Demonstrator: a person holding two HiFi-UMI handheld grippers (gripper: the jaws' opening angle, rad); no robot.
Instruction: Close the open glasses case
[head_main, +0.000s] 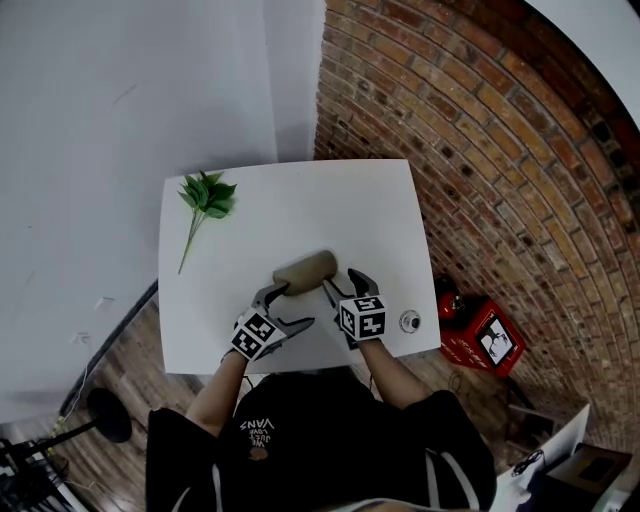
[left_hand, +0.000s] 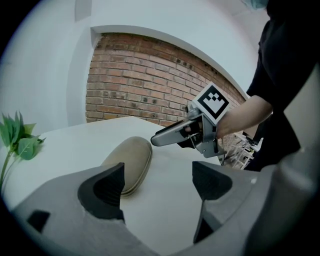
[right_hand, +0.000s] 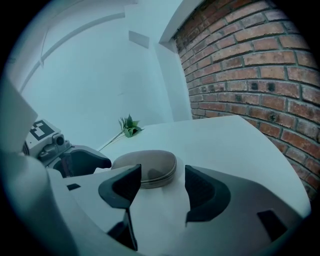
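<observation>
A tan glasses case (head_main: 305, 270) lies on the white table (head_main: 300, 200) with its lid down on its base; it also shows in both gripper views (left_hand: 129, 162) (right_hand: 147, 167). My left gripper (head_main: 288, 308) sits at the case's near left end, jaws wide apart and empty (left_hand: 157, 182). Just short of the case's right end, my right gripper (head_main: 345, 285) is open too, with only bare table between its pads (right_hand: 160, 185). Neither gripper touches the case. One right finger (left_hand: 172, 135) reaches past the case's far end.
A green leafy sprig (head_main: 205, 195) lies at the table's far left. A small round object (head_main: 409, 321) sits near the front right corner. A brick wall (head_main: 480, 130) runs along the right, with a red box (head_main: 480, 330) on the floor below it.
</observation>
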